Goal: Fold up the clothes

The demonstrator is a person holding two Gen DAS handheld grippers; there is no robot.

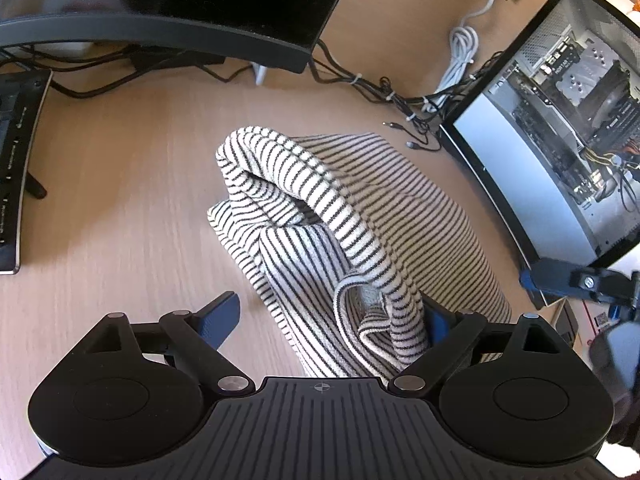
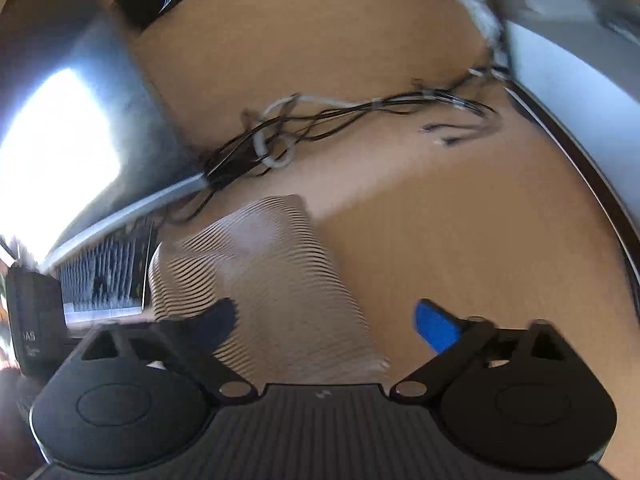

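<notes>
Striped knit, cream with thin black lines, makes up the garment (image 1: 360,216), which lies on the light wooden surface (image 1: 120,200) between a curved monitor (image 1: 180,8) behind it and an open computer case (image 1: 560,120) off to one side. In the left wrist view its long axis runs from the far rounded fold down toward the camera, and a thick rolled band of the cloth drapes forward against the inner face of the right-hand finger.

The left gripper (image 1: 332,316) is spread wide: one blue finger (image 1: 222,316) stands clear over bare wood, while the other is mostly hidden by the draped band. Cloth touches that finger, but nothing is pinched.

The right gripper (image 2: 332,320) is also parted, with its fingers (image 2: 436,328) well apart. In that blurred view the garment (image 2: 260,280) lies ahead and toward the left finger, partly under it; the right finger hangs over bare surface. A bundle of cables (image 2: 320,120) lies beyond.

Judging from this, the left gripper is nearer to a graspable edge; closing on the rolled band looks the likely move, with the wrist angled downward from above.
</notes>
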